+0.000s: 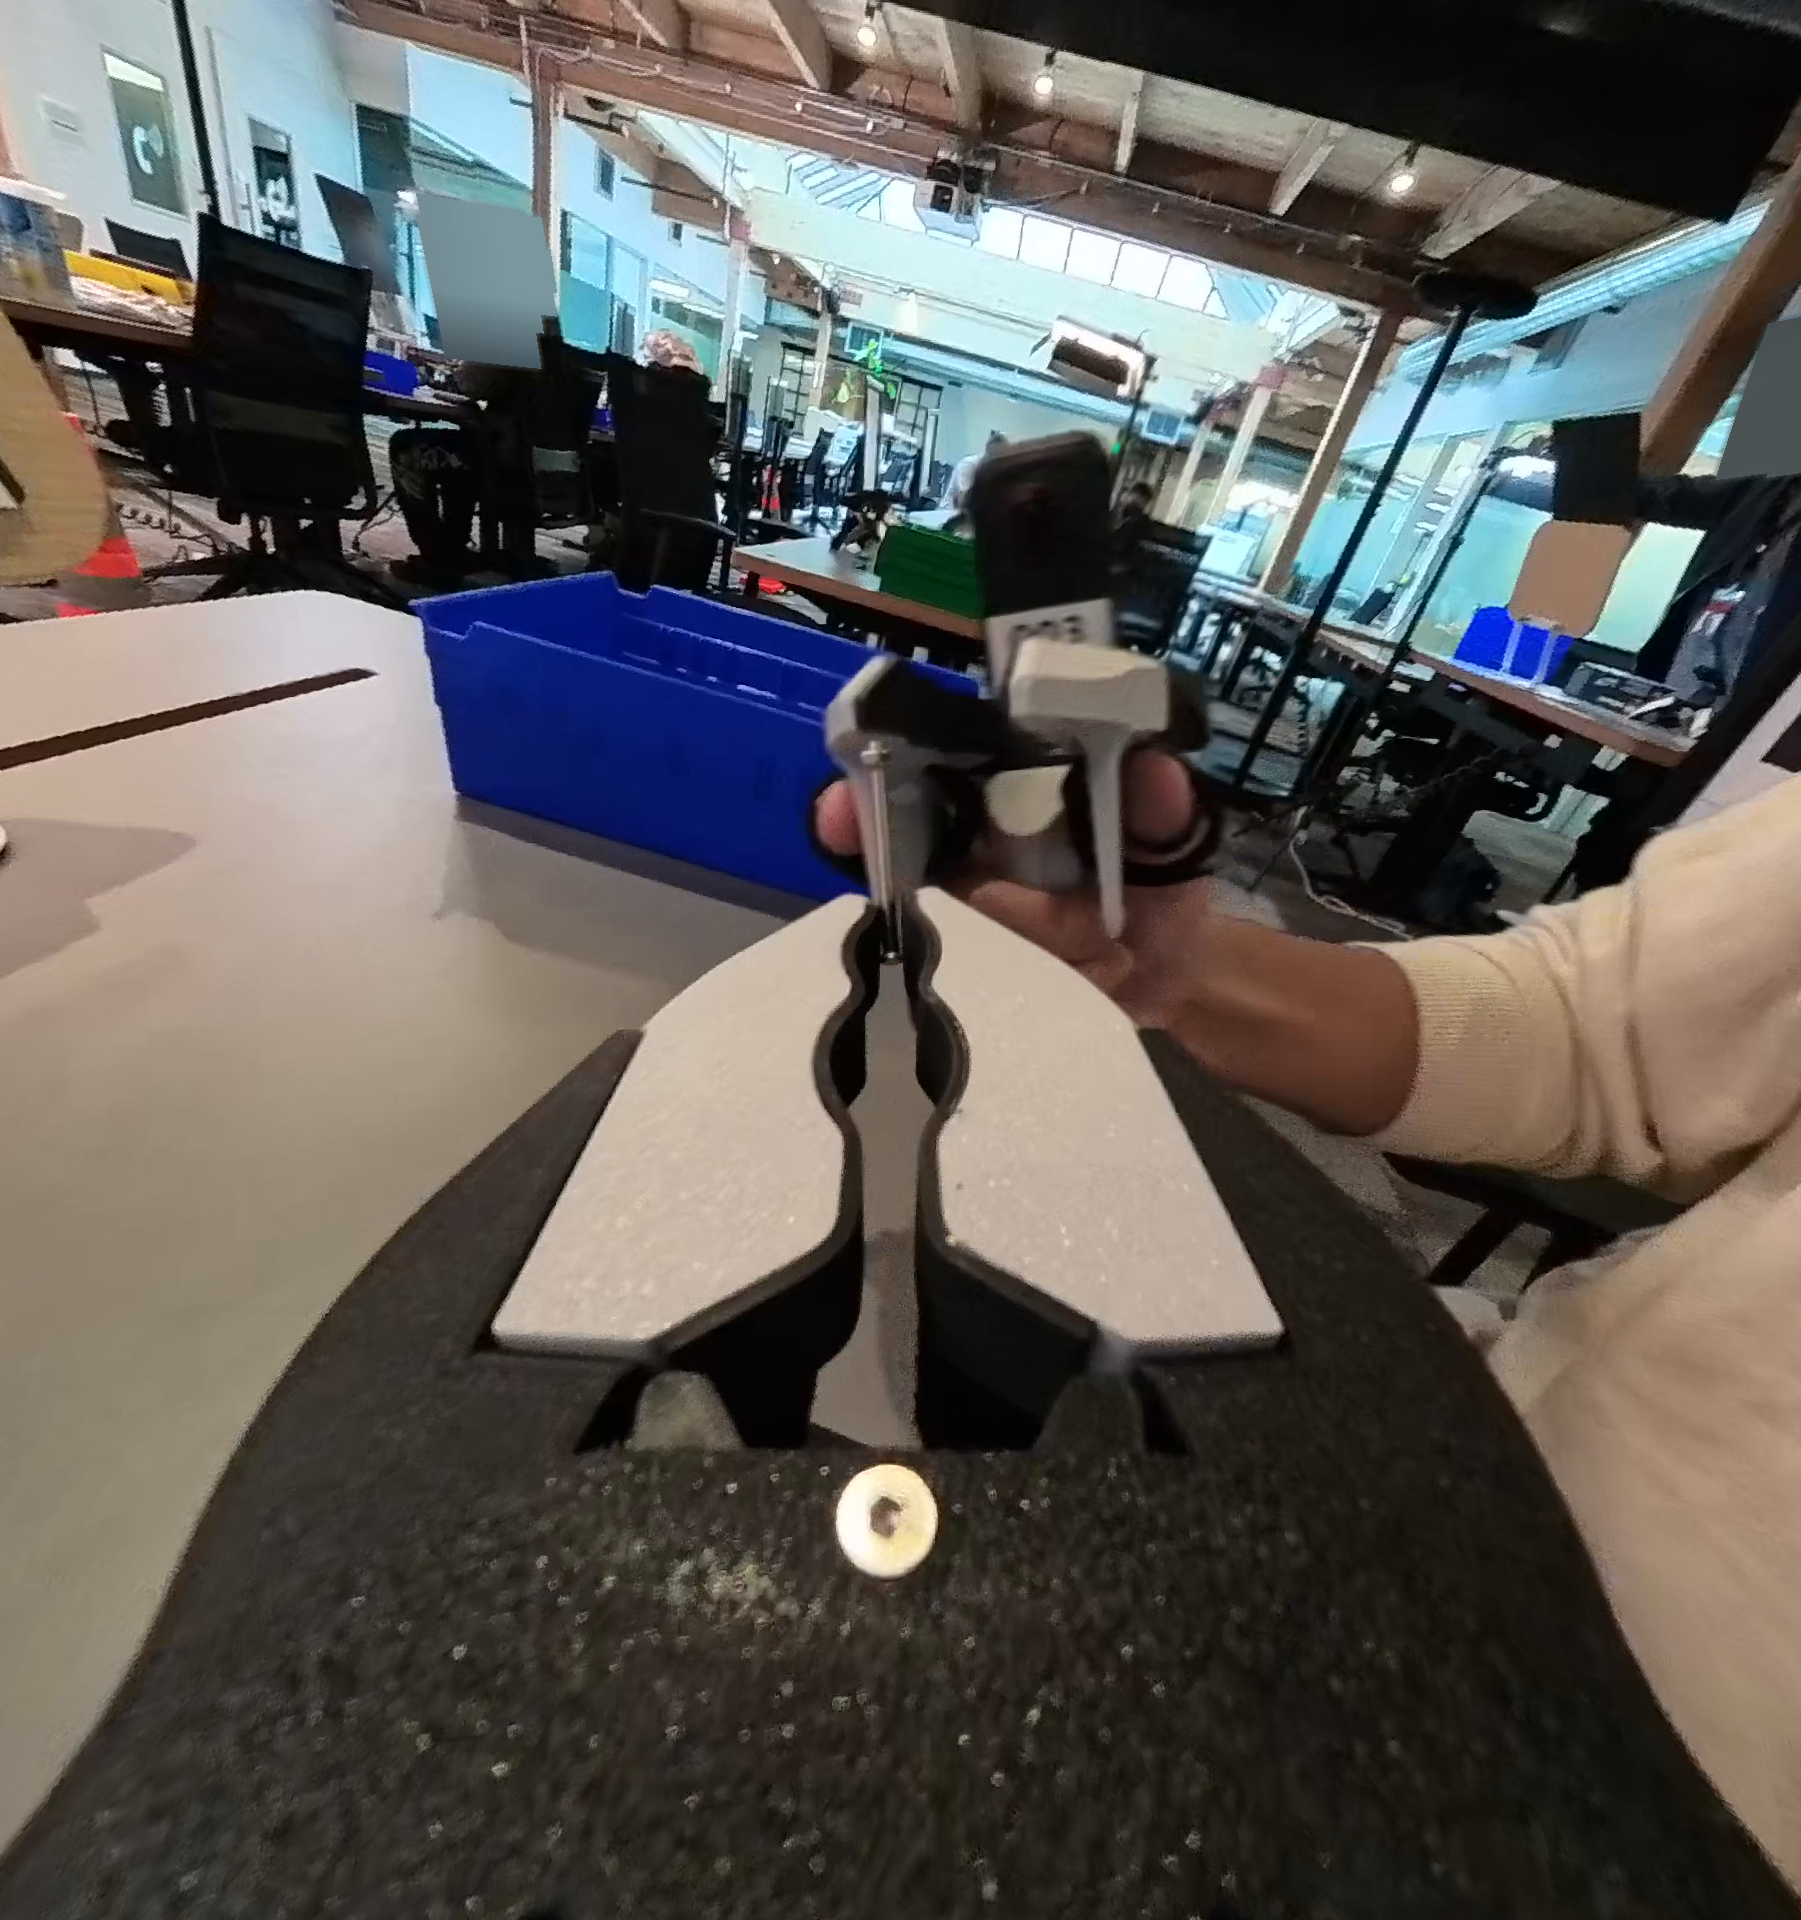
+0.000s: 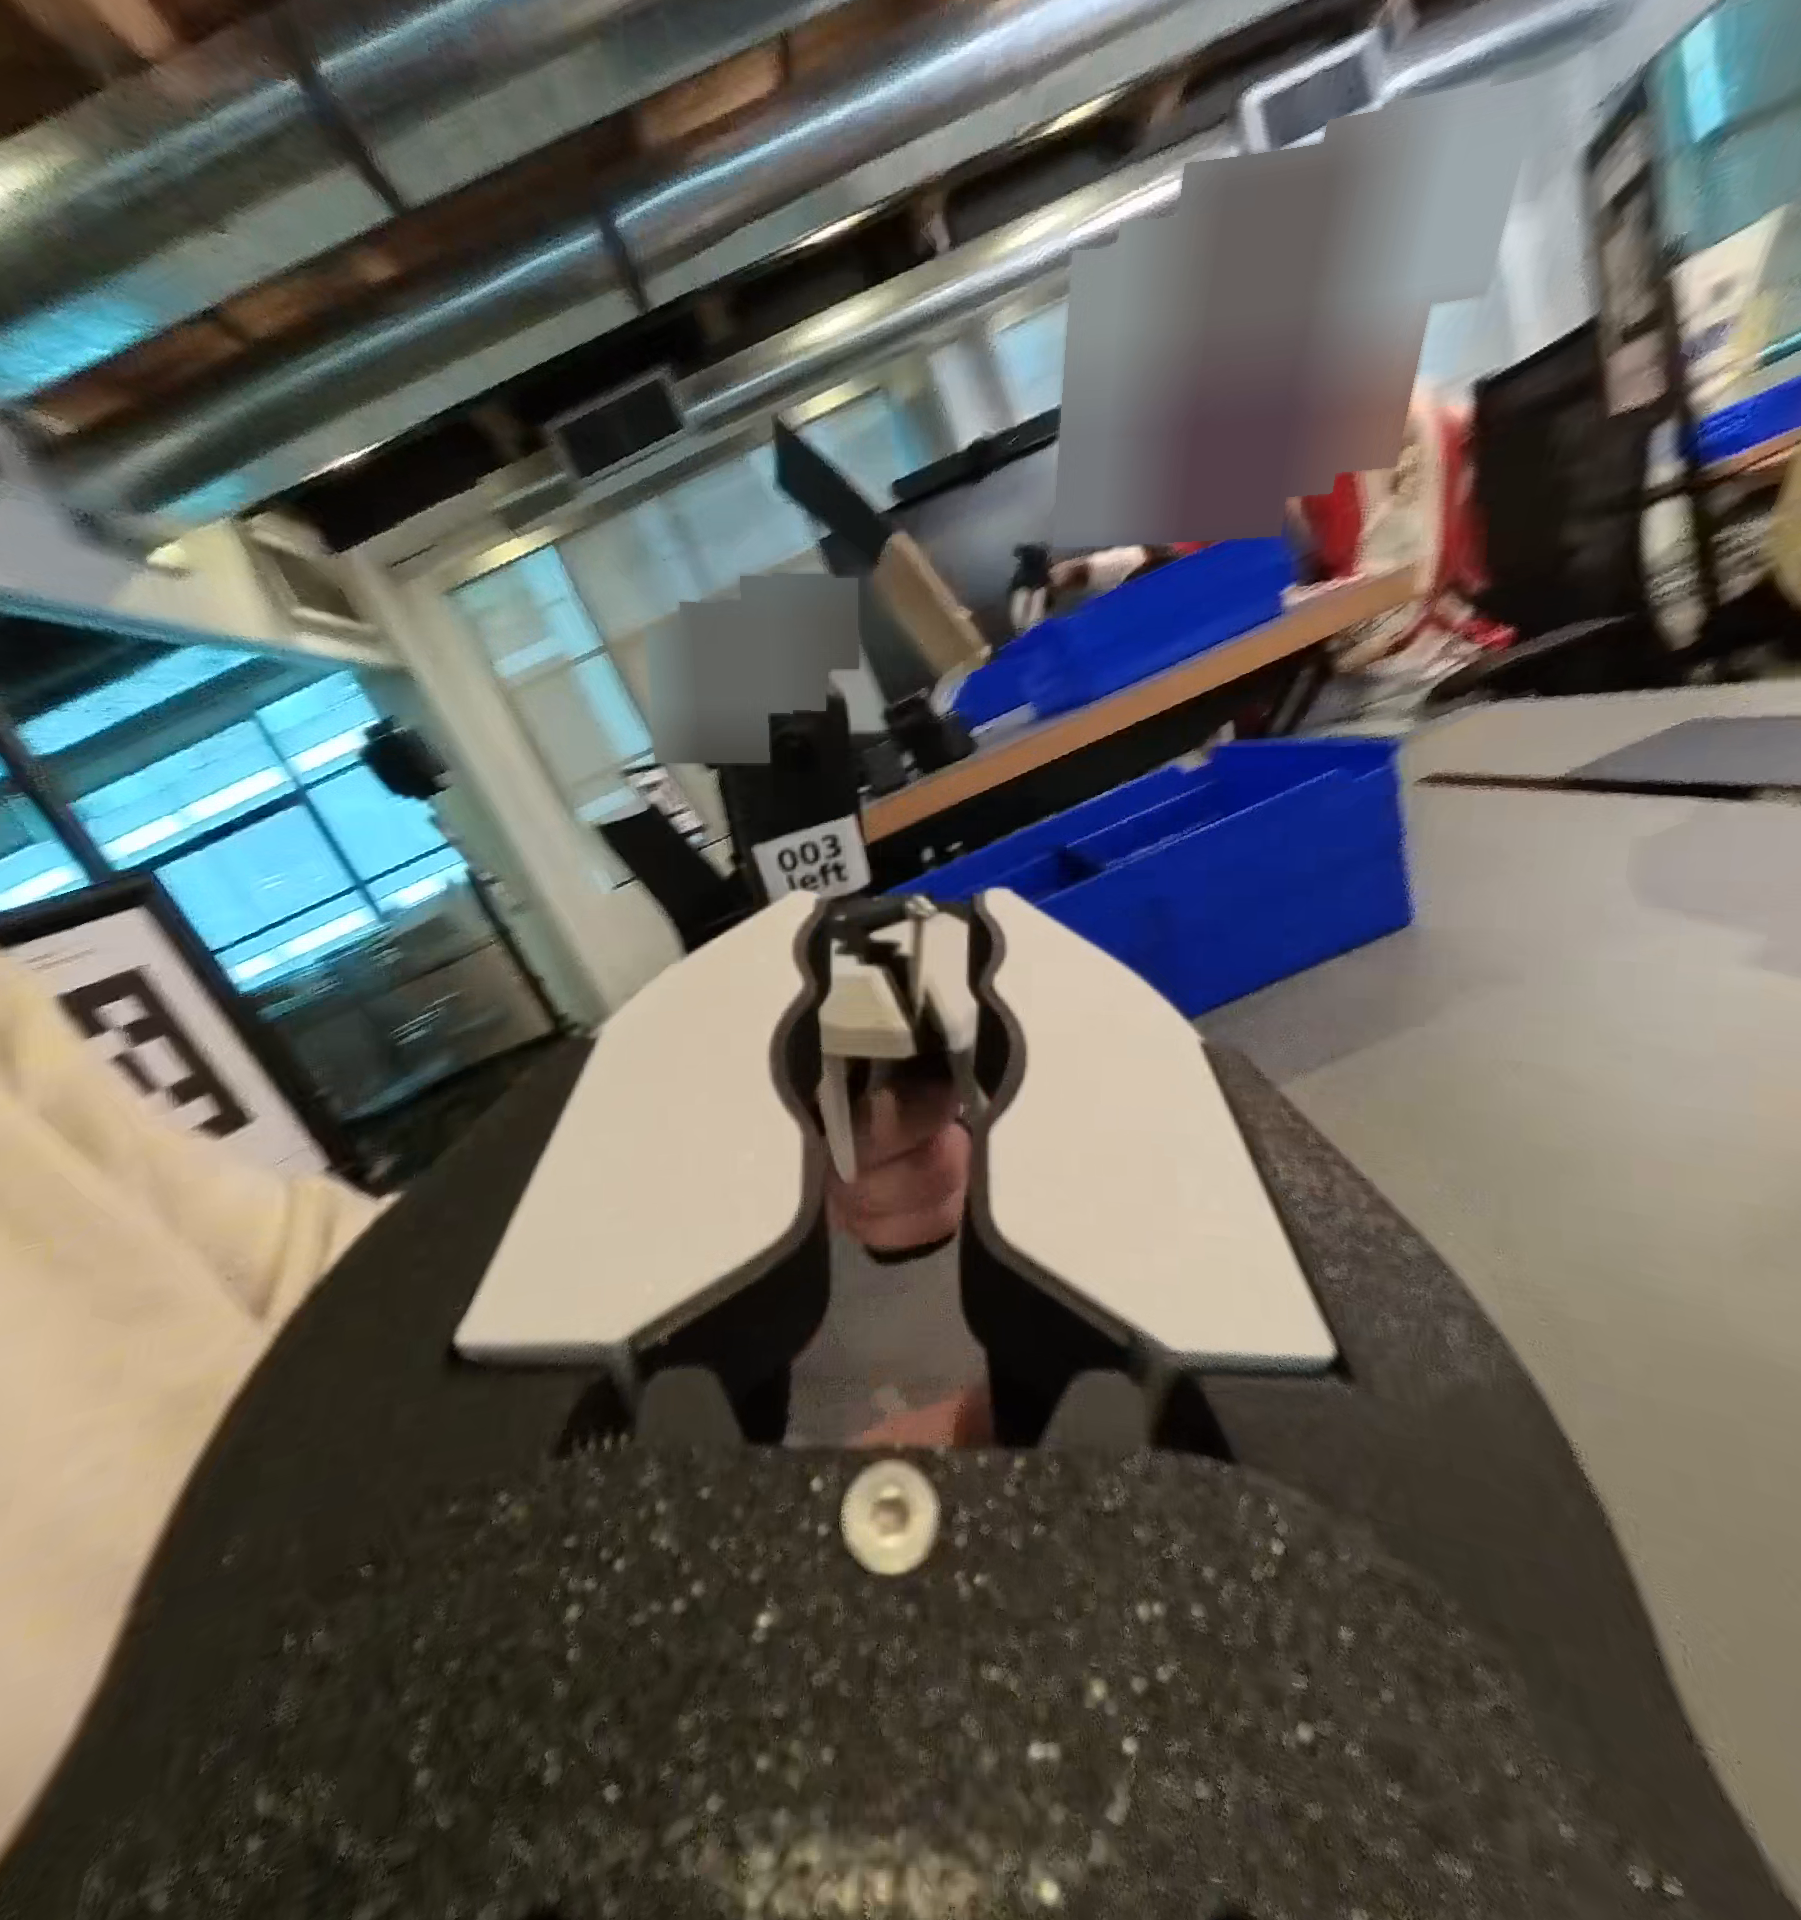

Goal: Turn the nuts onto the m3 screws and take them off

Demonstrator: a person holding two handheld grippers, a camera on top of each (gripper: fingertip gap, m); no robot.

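Note:
A long silver screw (image 1: 881, 821) stands nearly upright above the table. My left gripper (image 1: 891, 909) is shut on its lower end, where a small dark piece sits; I cannot tell if that is a nut. My right gripper (image 1: 1010, 904), held by a hand, faces the left one with its jaws apart. One of its fingers (image 1: 901, 800) lies along the screw's upper part, and the other finger is well clear. In the right wrist view the screw (image 2: 918, 966) shows as a thin rod between the open tips of my right gripper (image 2: 896, 906).
A blue plastic bin (image 1: 647, 727) stands on the grey table (image 1: 200, 1039) just behind the grippers; it also shows in the right wrist view (image 2: 1239, 862). A cream sleeve (image 1: 1602, 987) reaches in from the right. Office chairs and desks lie beyond. Left and right tips are no more than a few centimetres apart.

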